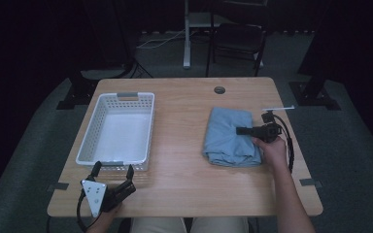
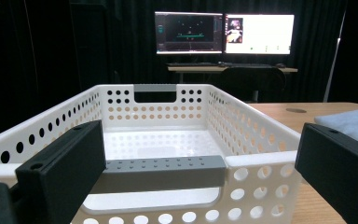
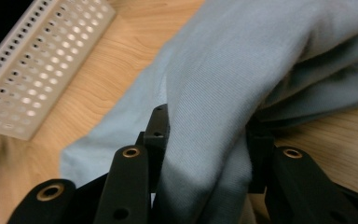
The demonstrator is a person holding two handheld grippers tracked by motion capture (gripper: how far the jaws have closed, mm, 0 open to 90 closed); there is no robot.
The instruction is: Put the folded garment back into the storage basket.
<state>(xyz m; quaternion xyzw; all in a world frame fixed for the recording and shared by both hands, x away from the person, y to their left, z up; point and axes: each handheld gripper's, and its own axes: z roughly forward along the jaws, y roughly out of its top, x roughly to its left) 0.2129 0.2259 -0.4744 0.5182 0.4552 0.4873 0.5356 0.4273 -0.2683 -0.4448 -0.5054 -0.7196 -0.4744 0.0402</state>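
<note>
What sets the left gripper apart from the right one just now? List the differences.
The left gripper is open and holds nothing; the right gripper is shut on the folded blue cloth. The left gripper sits at the table's near edge, pointing at the white basket; the right gripper lies over the cloth, pointing left. Both are black, two-jawed and hand-held.

Both tools matte black. Left tool (image 1: 112,171): grey three-cornered plate on top, black cable. Right tool (image 1: 243,130): brass-ringed pivot holes on link arms, black cable looping. Person wears light khaki trousers.
</note>
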